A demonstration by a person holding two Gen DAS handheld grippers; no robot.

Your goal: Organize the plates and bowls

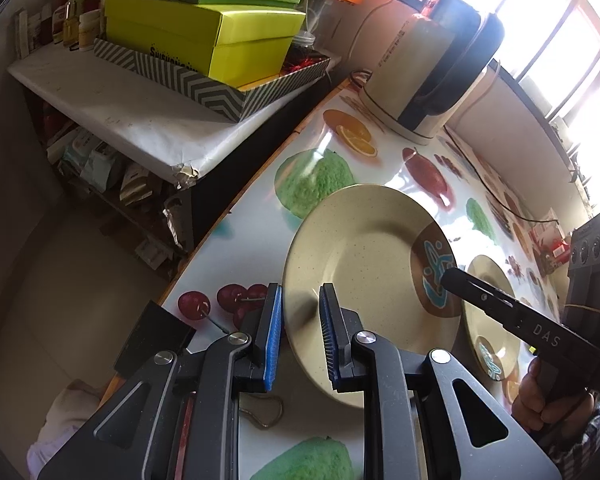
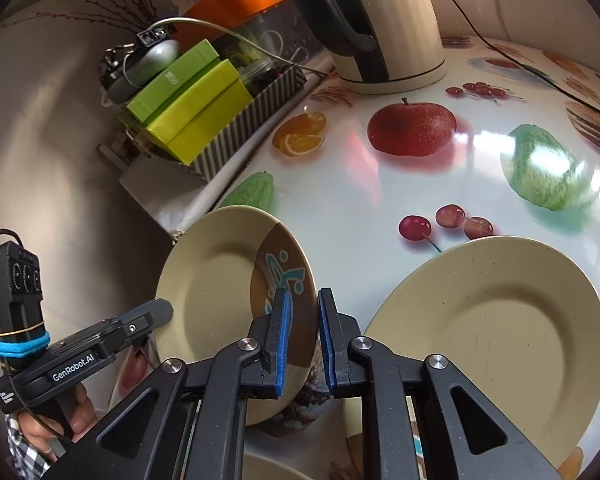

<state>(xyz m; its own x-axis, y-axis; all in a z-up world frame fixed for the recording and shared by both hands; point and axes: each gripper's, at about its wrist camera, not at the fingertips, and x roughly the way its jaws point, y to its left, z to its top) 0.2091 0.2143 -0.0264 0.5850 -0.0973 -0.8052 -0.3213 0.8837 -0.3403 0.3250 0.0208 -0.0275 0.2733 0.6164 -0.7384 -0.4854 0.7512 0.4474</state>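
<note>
A cream plate with a brown and blue patch point(image 1: 360, 264) is held tilted above the fruit-print table point(image 1: 400, 148). My left gripper point(image 1: 300, 336) grips its near rim between the blue pads. My right gripper point(image 2: 303, 340) grips the opposite rim at the brown patch point(image 2: 280, 280). The right gripper's finger point(image 1: 500, 308) shows in the left wrist view; the left gripper's finger point(image 2: 140, 320) shows in the right wrist view. A second cream plate point(image 2: 496, 328) lies flat on the table to the right; it also shows in the left wrist view point(image 1: 488, 312).
A cream and black electric kettle point(image 1: 432, 60) stands at the back of the table, its cord trailing right. Green boxes in a striped tray point(image 1: 204, 40) sit on a side shelf left of the table. Another dish rim point(image 2: 272, 468) shows at the bottom edge.
</note>
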